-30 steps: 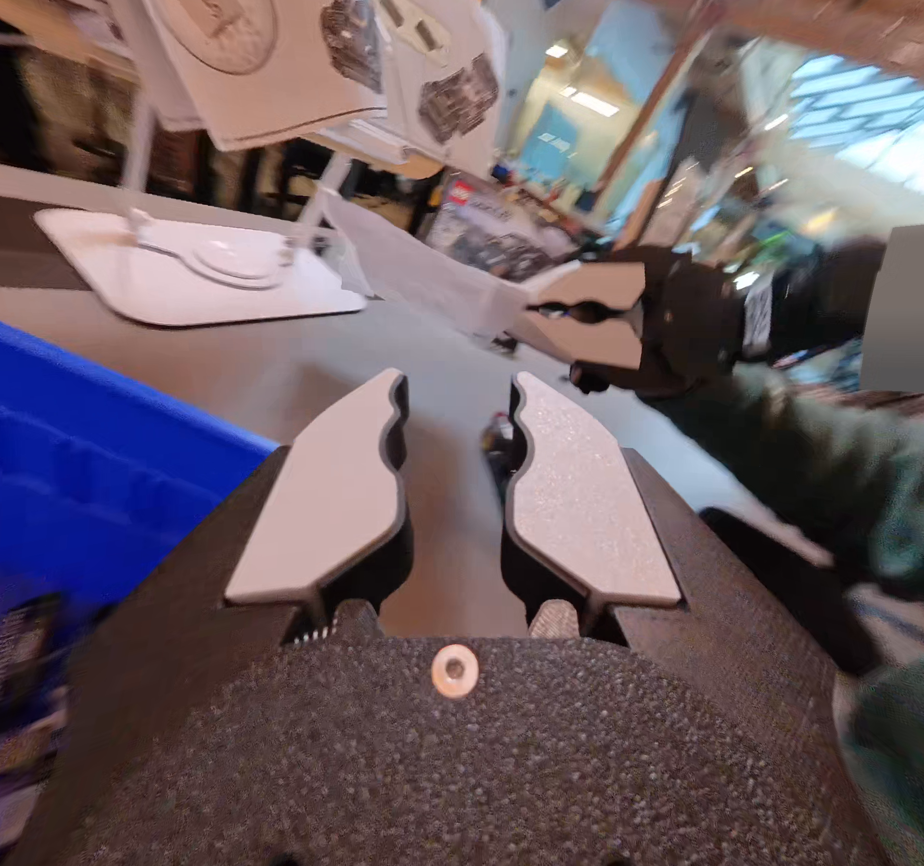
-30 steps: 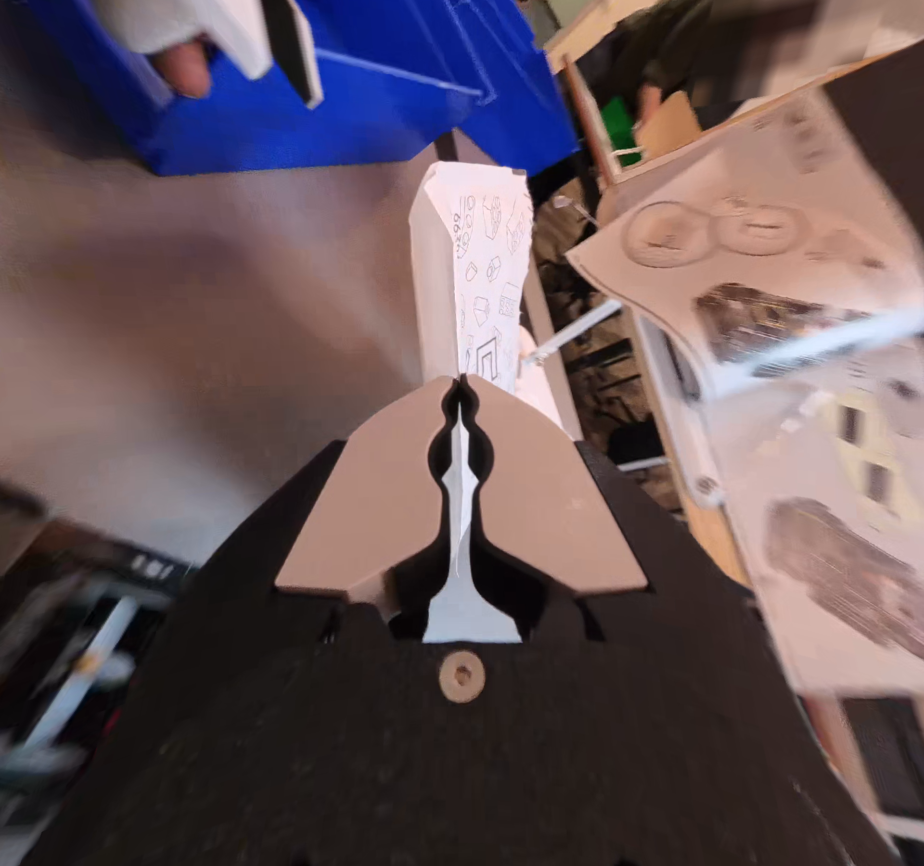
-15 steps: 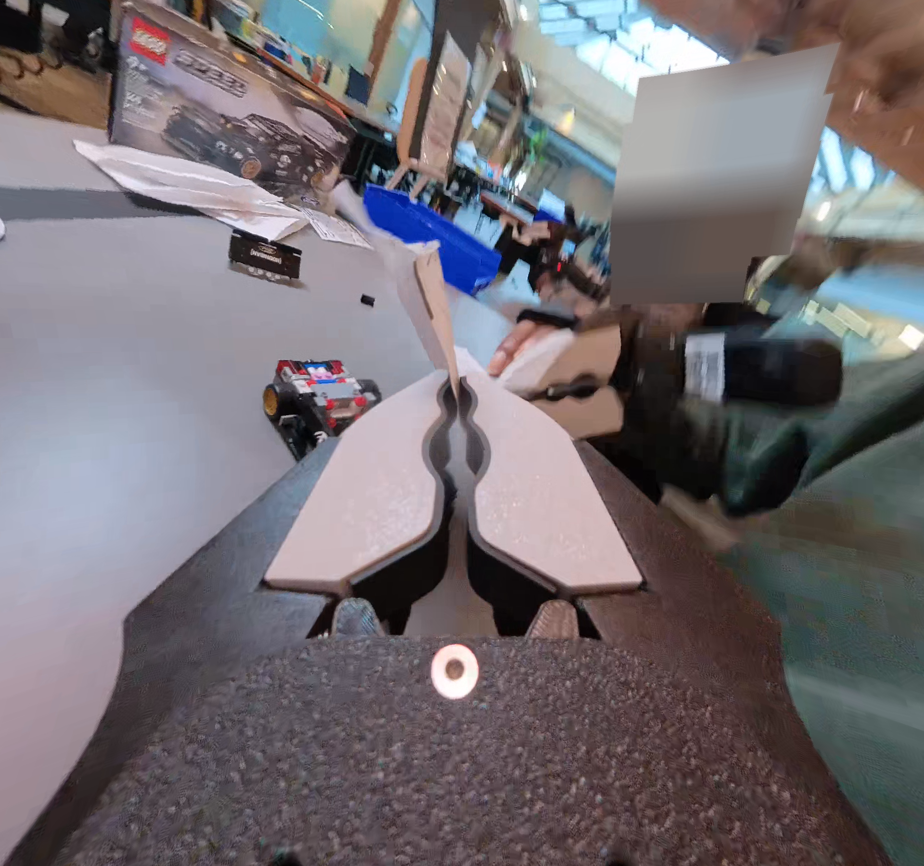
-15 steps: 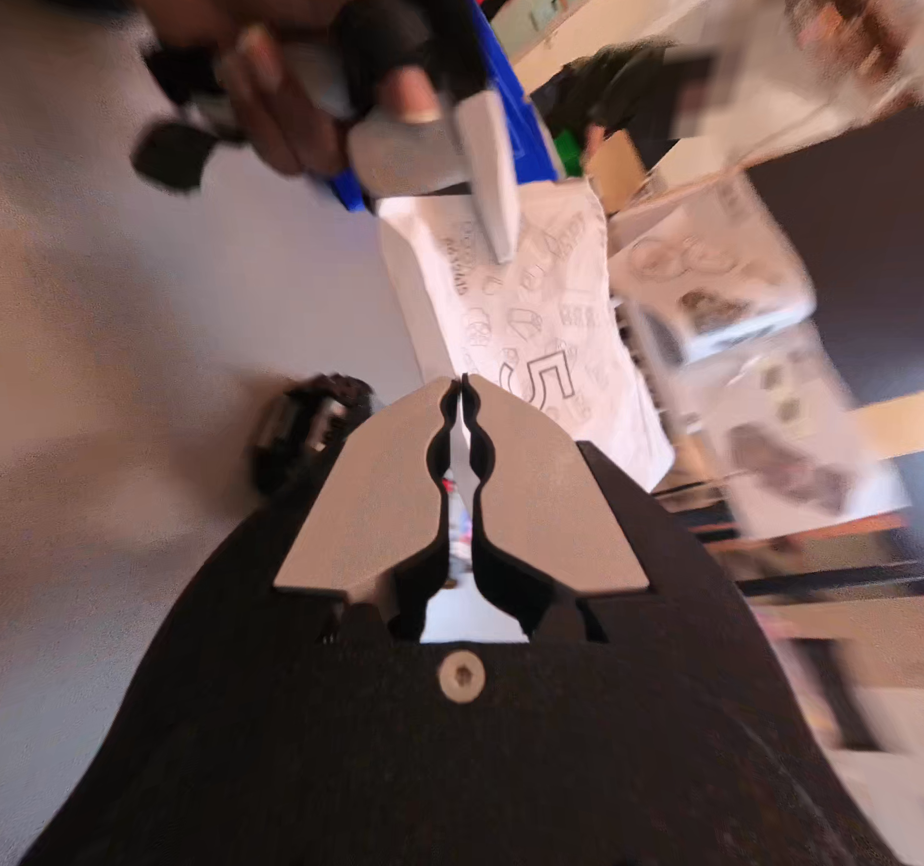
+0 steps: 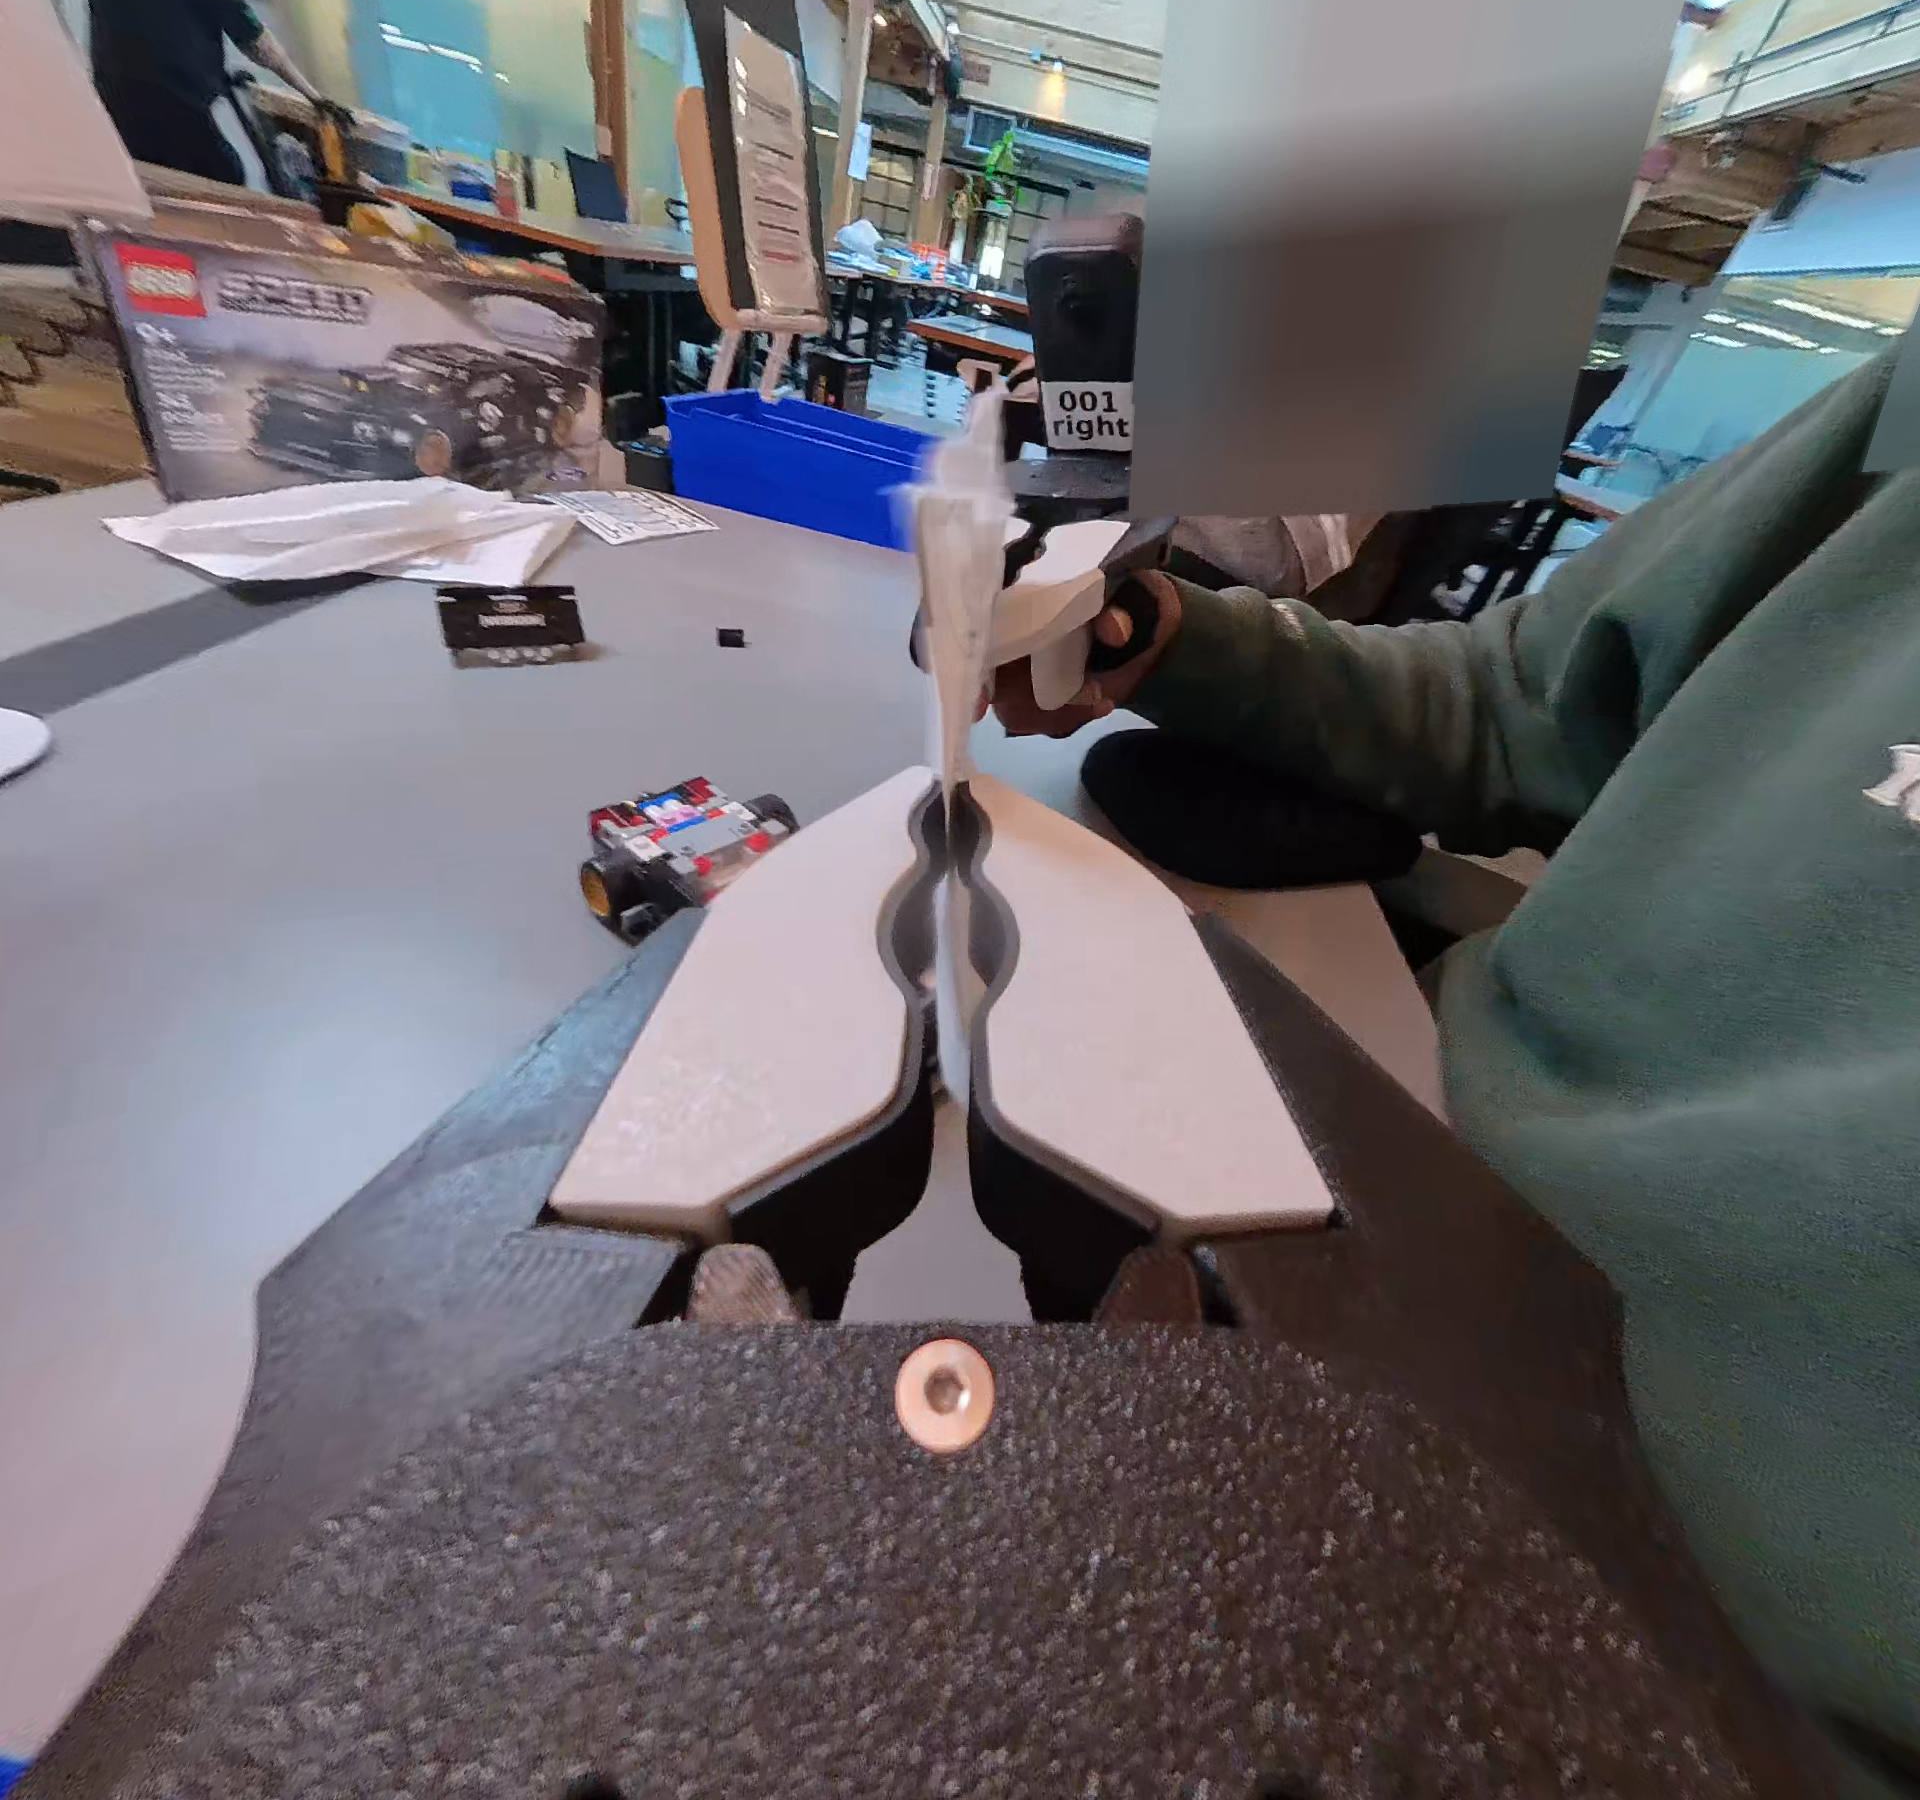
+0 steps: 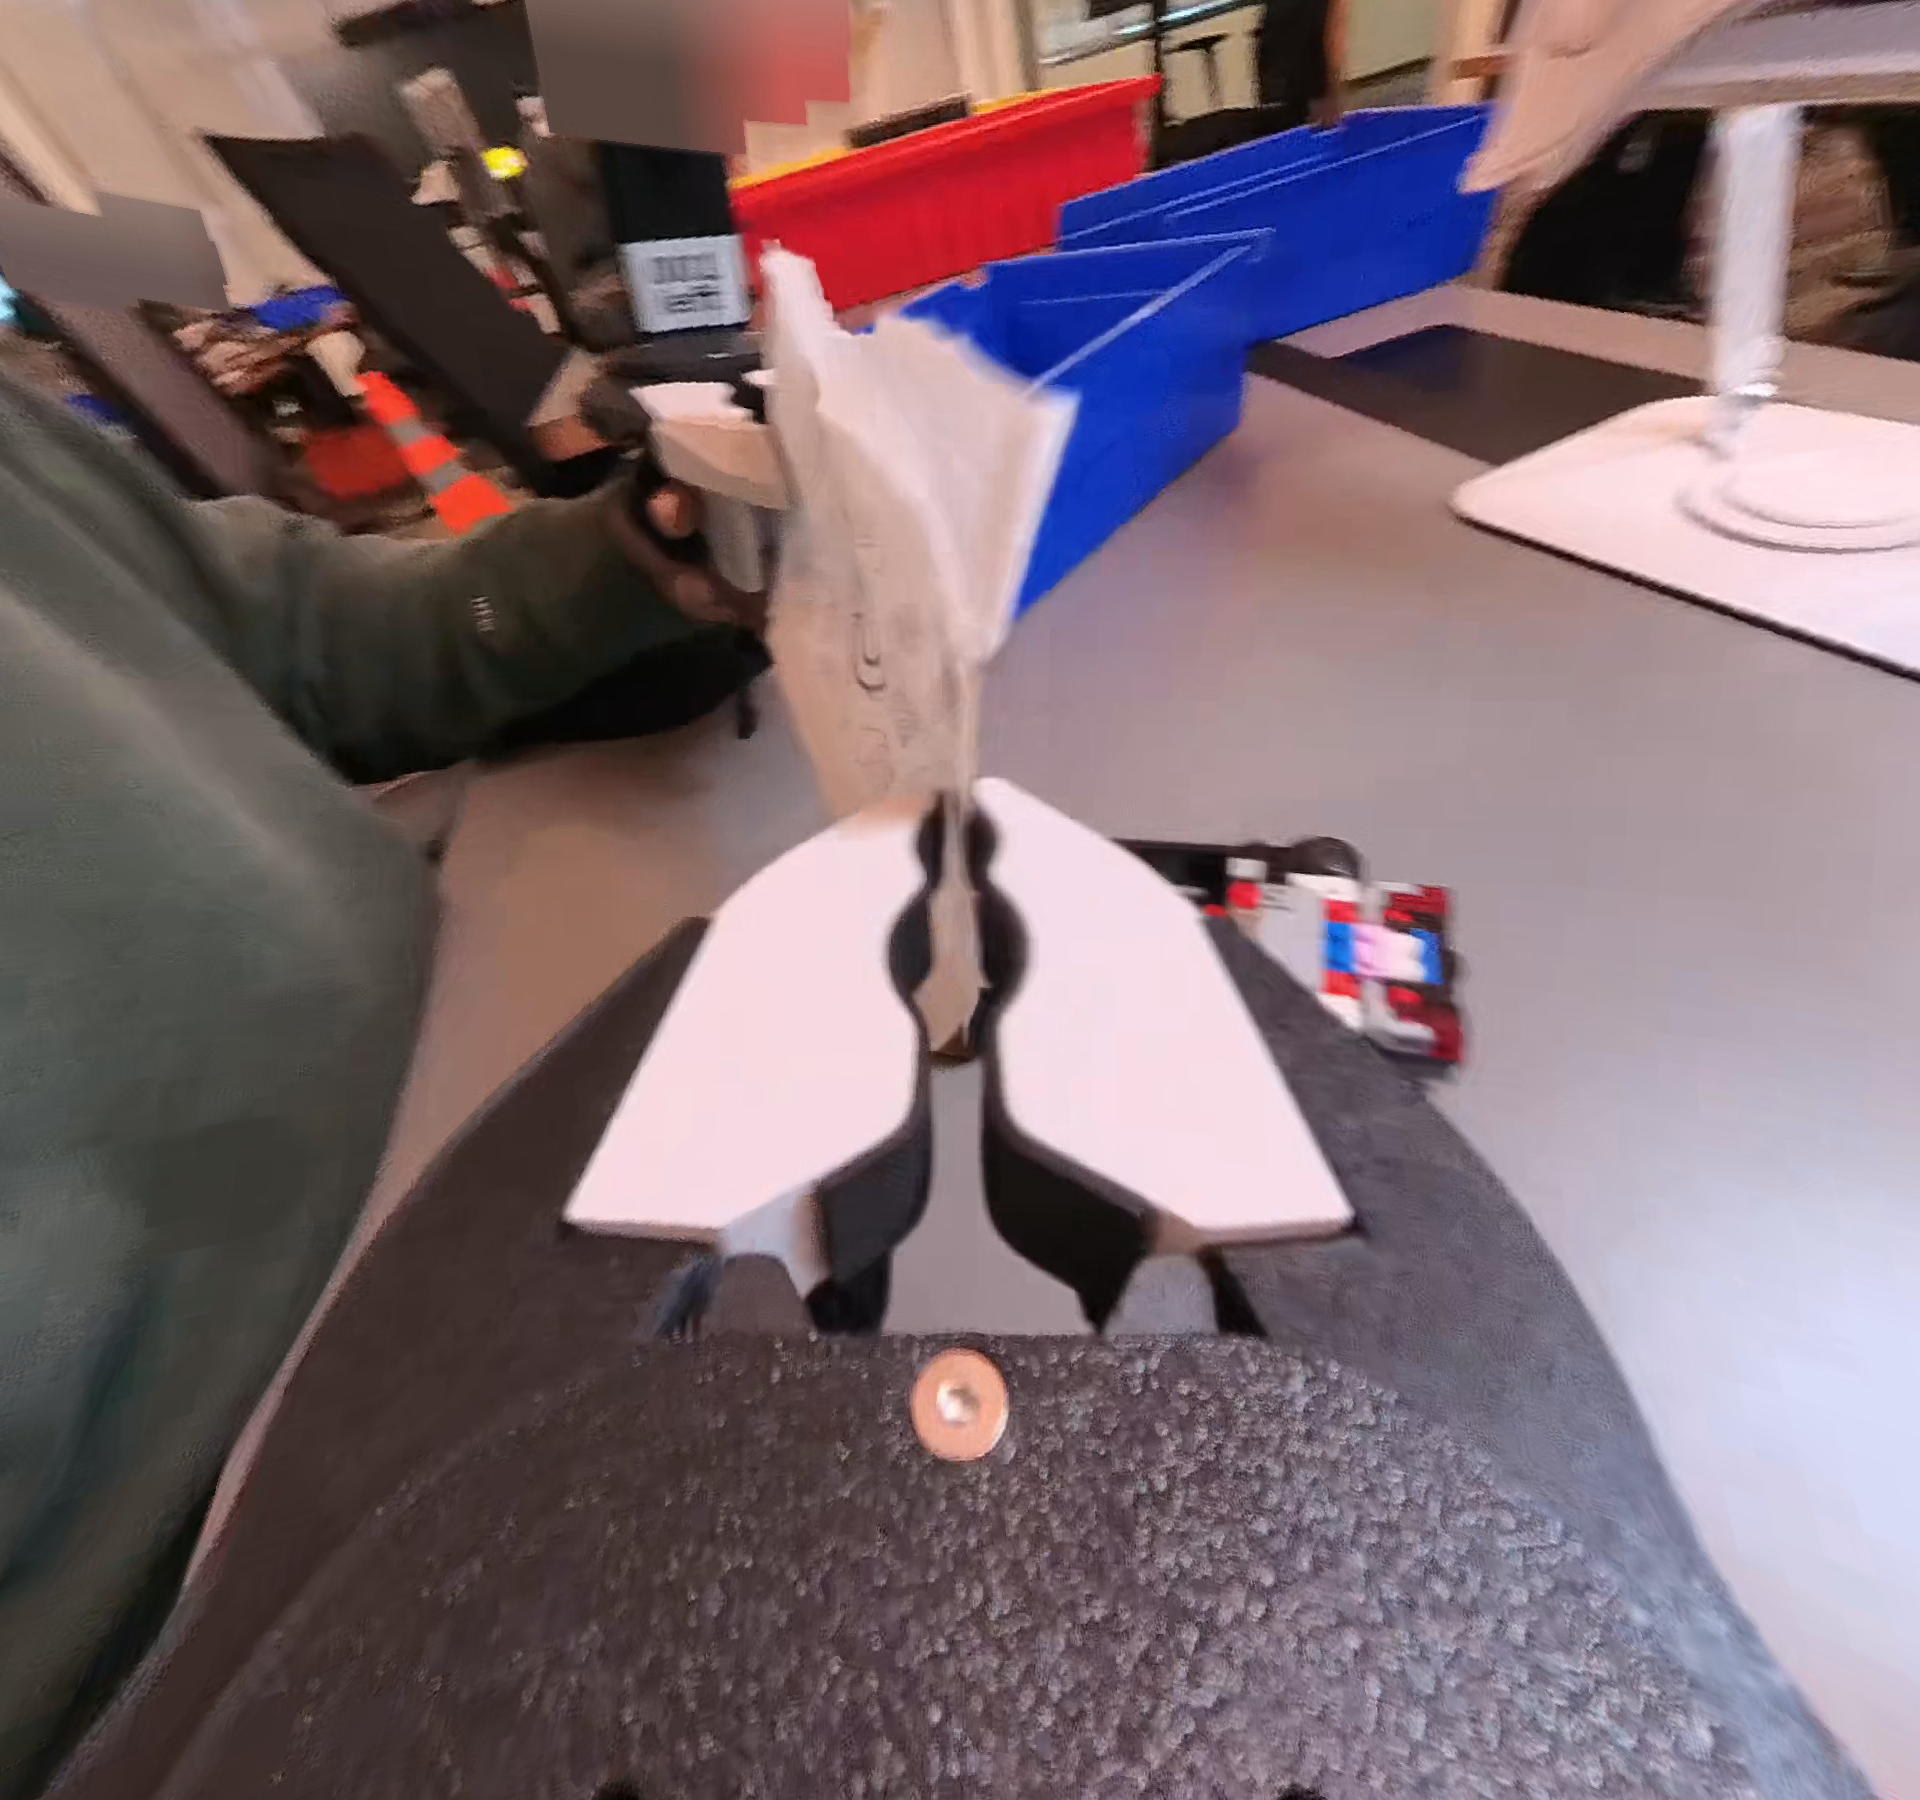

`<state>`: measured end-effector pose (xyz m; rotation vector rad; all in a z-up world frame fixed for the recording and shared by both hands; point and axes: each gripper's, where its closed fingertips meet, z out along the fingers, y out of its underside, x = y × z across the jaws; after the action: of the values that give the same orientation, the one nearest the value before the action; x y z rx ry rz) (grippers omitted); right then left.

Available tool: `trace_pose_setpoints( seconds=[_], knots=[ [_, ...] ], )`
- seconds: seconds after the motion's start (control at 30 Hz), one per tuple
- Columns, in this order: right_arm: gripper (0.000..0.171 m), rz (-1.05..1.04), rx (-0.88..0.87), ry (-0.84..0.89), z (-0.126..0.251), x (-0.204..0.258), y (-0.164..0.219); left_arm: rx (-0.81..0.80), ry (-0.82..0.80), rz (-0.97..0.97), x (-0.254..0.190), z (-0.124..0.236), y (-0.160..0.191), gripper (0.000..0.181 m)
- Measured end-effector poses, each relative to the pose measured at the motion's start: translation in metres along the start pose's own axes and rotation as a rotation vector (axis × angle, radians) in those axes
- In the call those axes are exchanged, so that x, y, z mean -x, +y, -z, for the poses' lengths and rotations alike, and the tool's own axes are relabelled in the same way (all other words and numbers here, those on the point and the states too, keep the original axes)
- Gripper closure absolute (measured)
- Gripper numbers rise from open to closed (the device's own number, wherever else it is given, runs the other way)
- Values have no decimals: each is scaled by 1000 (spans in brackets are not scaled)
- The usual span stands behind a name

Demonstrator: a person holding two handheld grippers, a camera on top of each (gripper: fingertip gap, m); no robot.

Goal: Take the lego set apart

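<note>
A small partly built lego car (image 5: 681, 851), black with red, white and blue bricks, sits on the grey table (image 5: 260, 919). It also shows in the right wrist view (image 6: 1361, 961). My left gripper (image 5: 948, 794) is shut on one edge of a white paper bag (image 5: 961, 607). My right gripper (image 6: 951, 805) is shut on the other edge of the same bag (image 6: 894, 545). The bag hangs between the two grippers above the table, beside the car. Each gripper shows in the other's view: the right one (image 5: 1049, 597), the left one (image 6: 707, 446).
A lego box (image 5: 353, 379) stands at the back left, with flat paper bags (image 5: 343, 529) and a sticker sheet (image 5: 629, 512) before it. A black plate piece (image 5: 509, 620) and a tiny black piece (image 5: 730, 637) lie loose. A blue bin (image 6: 1132, 368), red bin (image 6: 935, 181) and white stand base (image 6: 1704, 503) stand nearby. Left tips to right tips: about 12 cm.
My left gripper was open a second ago and has shut on the paper bag. Both grippers have swung round, and the bag is now stretched upright between them.
</note>
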<state>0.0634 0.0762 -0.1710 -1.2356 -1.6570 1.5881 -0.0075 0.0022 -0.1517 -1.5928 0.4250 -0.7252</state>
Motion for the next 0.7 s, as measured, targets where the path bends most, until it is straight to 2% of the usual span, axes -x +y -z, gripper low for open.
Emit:
trace_pose_setpoints(
  seconds=[0.23, 0.37, 0.47, 0.6, 0.7],
  knots=[
    [171, 55, 33, -92, -26, 22, 8, 36, 65, 21, -12, -12, 9, 180],
    [171, -29, -62, -165, -3, 18, -9, -1, -6, 4, 0, 1, -1, 181],
    [171, -90, -101, -207, 8, 18, -12, 8, -2, -17, -1, 2, 0, 181],
    [170, -89, -64, -108, 8, 2, -5, 80, -55, -91, 2, 2, 7, 181],
    [153, 10, -74, 8, 26, -6, -27, 136, -85, -111, 5, 2, 14, 181]
  ],
)
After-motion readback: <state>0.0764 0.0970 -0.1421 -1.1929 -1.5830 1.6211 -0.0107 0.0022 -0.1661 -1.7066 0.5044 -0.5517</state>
